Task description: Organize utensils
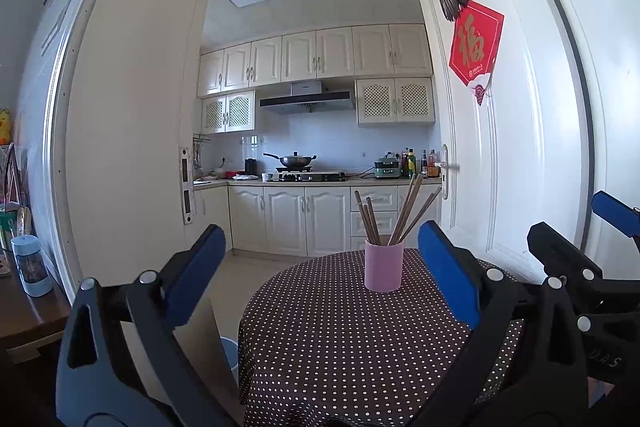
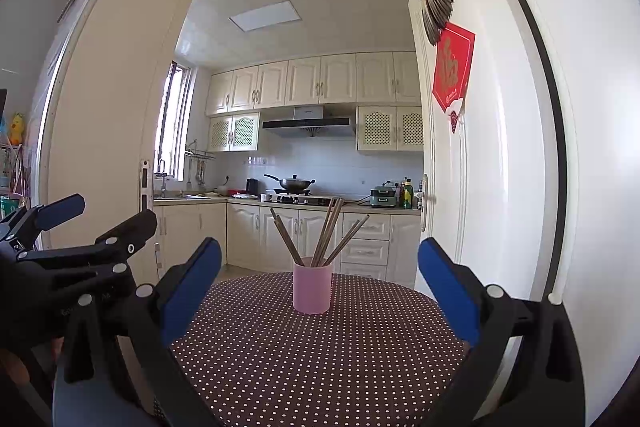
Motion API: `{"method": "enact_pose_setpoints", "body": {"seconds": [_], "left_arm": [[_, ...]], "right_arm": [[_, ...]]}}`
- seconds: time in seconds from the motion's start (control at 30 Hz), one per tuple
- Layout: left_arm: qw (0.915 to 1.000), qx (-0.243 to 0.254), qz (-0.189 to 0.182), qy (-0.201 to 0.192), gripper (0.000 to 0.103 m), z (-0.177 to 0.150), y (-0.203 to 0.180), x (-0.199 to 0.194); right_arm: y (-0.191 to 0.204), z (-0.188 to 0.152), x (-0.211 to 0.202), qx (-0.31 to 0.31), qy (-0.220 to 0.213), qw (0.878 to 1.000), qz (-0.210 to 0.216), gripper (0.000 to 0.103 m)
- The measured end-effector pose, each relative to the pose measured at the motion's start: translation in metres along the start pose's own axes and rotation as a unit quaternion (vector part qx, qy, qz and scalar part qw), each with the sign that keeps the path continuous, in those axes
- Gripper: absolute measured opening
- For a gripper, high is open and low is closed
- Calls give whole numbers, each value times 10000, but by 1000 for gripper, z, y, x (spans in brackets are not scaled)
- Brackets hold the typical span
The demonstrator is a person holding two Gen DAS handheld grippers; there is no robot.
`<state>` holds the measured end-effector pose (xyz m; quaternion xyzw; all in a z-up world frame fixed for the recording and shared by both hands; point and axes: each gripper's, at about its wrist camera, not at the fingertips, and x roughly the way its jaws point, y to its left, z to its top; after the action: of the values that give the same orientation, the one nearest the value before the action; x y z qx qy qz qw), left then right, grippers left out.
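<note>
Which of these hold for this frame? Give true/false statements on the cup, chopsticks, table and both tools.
1. The chopsticks stand inside the pink cup. True.
2. The pink cup lies on its side. False: it stands upright on the polka-dot tablecloth.
3. The left tool is open and holds nothing. True.
4. The right tool is shut on a chopstick. False: its fingers are spread wide apart, with nothing between them but the view of the cup farther off.
5. Loose chopsticks lie scattered on the tablecloth. False: all visible chopsticks are in the cup.
6. A wok sits on the stove in the kitchen behind. True.
</note>
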<state>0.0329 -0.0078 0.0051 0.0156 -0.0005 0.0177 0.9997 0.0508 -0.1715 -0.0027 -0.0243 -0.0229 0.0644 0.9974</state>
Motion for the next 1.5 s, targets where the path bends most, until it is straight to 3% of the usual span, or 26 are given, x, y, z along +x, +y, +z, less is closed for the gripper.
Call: {"method": "enact_pose_setpoints", "body": {"seconds": [0.93, 1.5], "left_arm": [[10000, 59, 17, 52, 95, -4, -5, 4], [9997, 151, 90, 162, 95, -13, -9, 30]], "right_arm": [[0, -6, 4, 67, 86, 9999, 0, 95], [-7, -17, 28, 157, 191, 9997, -1, 95]]}}
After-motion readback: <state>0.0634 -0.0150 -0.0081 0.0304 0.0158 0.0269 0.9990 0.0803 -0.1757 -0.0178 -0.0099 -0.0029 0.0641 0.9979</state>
